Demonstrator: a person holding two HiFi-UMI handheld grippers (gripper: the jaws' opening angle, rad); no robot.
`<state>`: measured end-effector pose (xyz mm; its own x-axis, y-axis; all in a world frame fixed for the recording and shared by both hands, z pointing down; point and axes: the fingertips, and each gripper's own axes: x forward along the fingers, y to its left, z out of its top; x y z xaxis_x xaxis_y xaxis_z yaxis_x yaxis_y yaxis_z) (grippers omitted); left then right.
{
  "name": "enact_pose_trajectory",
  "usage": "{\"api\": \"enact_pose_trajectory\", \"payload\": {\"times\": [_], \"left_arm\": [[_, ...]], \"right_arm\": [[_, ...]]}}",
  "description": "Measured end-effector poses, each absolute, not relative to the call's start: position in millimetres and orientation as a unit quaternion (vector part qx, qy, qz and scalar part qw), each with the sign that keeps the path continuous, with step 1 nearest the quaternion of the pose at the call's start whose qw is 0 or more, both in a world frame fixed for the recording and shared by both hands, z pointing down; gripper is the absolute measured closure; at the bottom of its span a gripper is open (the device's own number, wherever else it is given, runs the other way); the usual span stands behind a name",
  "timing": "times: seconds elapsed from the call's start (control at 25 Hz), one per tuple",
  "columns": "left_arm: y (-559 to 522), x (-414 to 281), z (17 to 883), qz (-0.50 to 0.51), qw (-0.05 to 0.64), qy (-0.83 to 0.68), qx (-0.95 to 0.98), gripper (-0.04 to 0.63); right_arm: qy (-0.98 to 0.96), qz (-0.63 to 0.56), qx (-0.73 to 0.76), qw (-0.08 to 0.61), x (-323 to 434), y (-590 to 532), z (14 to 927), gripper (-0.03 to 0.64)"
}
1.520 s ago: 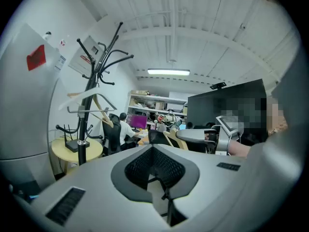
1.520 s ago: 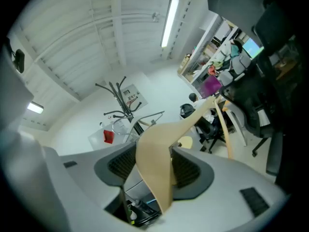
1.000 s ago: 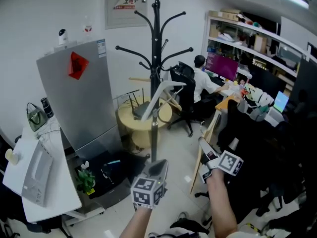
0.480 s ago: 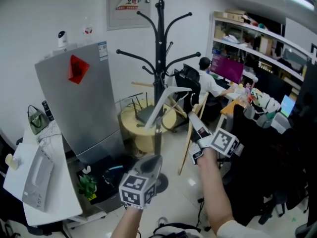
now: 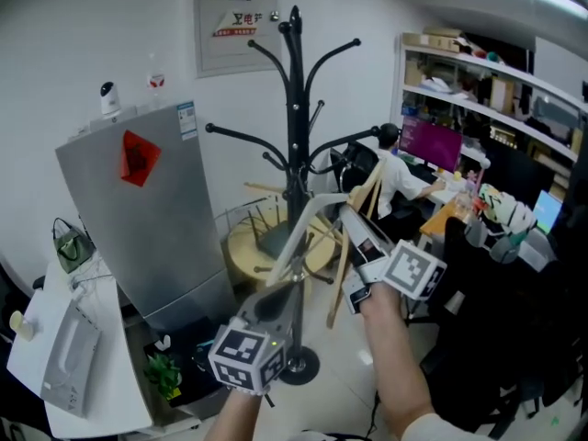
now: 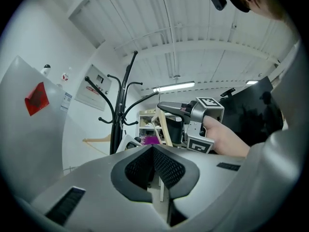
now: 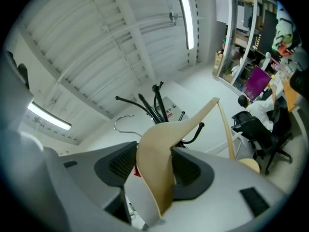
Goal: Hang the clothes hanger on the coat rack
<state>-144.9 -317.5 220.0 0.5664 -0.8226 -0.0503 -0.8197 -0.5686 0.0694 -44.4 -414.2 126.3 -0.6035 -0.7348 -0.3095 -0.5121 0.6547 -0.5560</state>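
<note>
Right gripper (image 5: 356, 231): jaws clamped on one wooden shoulder of the clothes hanger (image 7: 163, 135), which is held tilted in the air just right of the coat rack (image 5: 295, 136) pole, below its upper arms and not yet on any of them. Gripping the shoulder appears intended to leave the wire hook (image 7: 121, 121) free; it points towards the rack's arms. Left gripper (image 5: 274, 303): jaws drawn together, nothing seen between them, low in front of the pole, seemingly in reserve. No container serves this job. The wall shelves (image 5: 459, 72) at the right hold boxes and mixed clutter.
</note>
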Motion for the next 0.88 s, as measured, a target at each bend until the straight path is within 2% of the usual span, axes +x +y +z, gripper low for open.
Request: {"api": "enact_pose_trajectory", "payload": {"times": [0.48,0.88], "left_arm": [[-359,-142,198,-0.058,0.013,-0.398,0.915,0.598],[-385,-165,193,-0.059,0.014,-0.320,0.946,0.598]], "right_arm": [[0.859,-0.187,-0.374,0.296,-56,-453,82,0.370],[0.800,-0.180,-0.471,0.325,-34,-494,75,0.370]]}}
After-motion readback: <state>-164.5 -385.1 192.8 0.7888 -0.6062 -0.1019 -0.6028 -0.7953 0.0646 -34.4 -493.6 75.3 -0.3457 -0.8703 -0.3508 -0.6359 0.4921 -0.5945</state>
